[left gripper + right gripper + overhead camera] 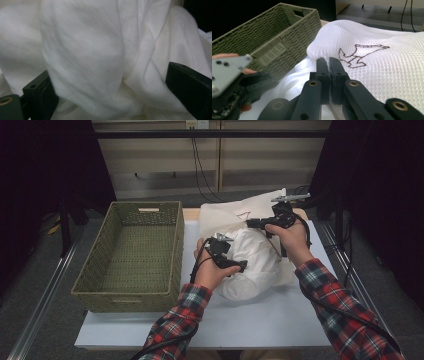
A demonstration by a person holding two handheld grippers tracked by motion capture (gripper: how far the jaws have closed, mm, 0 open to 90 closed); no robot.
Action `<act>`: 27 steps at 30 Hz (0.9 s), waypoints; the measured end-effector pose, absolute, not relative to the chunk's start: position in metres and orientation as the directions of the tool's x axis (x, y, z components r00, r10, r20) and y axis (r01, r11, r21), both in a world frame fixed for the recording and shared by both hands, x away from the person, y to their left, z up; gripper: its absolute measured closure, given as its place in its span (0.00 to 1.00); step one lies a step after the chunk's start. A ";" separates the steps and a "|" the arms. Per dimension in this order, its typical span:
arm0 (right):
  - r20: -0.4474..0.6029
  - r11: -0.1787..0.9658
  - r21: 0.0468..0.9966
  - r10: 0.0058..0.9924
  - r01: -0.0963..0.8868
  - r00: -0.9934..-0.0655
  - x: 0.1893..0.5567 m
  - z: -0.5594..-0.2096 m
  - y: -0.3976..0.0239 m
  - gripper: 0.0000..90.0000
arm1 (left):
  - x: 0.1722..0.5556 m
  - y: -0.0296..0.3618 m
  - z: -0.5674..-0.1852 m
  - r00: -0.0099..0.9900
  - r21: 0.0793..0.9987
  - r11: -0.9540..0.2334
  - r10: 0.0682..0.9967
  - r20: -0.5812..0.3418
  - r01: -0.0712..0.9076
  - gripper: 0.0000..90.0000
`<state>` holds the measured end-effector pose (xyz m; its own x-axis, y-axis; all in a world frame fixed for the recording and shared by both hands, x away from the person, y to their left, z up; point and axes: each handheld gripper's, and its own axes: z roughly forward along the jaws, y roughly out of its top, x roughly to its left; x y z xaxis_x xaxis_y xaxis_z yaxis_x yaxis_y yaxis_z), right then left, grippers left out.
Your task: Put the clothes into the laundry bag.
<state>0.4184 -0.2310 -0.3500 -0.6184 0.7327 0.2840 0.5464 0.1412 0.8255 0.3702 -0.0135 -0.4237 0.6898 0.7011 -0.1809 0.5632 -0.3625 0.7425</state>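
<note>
Overhead layout: I see a white tabletop [260, 320] carrying an olive woven basket [132, 255] on its left half and a heap of white fabric on its right half. The heap consists of a white mesh bag [235, 215], marked with a dark outline drawing [359, 56], lying toward the far edge, and a soft white cloth [255, 265] bunched just in front of it and touching it.

Right claw [251, 223]: I hold it over the far part of the heap, pointing toward the basket. In the right gripper view its two black jaws stand pressed together with an edge of the mesh bag pinched between the pads, so this claw is gripping the bag. The mesh rises in a fold directly beyond the jaw tips, and the basket's corner stands just beside that fold.

Left claw [240, 266]: I hold it at the near left side of the heap, aimed into the cloth. In the left gripper view its jaws stand wide apart at the lower corners, and folds of the white cloth [100, 62] bulge between them; the pads do not press on the fabric, so this claw is open.

The person's forearms, in red plaid sleeves [345, 305], enter from the near edge.
</note>
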 end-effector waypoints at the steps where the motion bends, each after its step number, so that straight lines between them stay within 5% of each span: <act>1: 0.280 0.147 0.826 0.731 0.544 -0.622 0.419 -0.350 -0.231 0.98 | 0.369 -0.015 -0.429 0.703 0.732 -0.382 0.687 -0.183 0.564 0.08; 9: 0.276 0.152 0.826 0.730 0.542 -0.625 0.419 -0.347 -0.232 0.98 | 0.369 -0.023 -0.457 0.705 0.689 -0.454 0.699 -0.118 0.566 0.28; 14: 0.283 0.147 0.823 0.730 0.548 -0.622 0.418 -0.349 -0.234 0.98 | 0.373 -0.021 -0.458 0.686 0.675 -0.448 0.718 -0.120 0.587 0.73; 27: 0.295 0.146 0.820 0.722 0.554 -0.626 0.416 -0.347 -0.233 0.98 | 0.387 -0.019 -0.435 0.628 0.739 -0.289 0.745 -0.226 0.609 0.85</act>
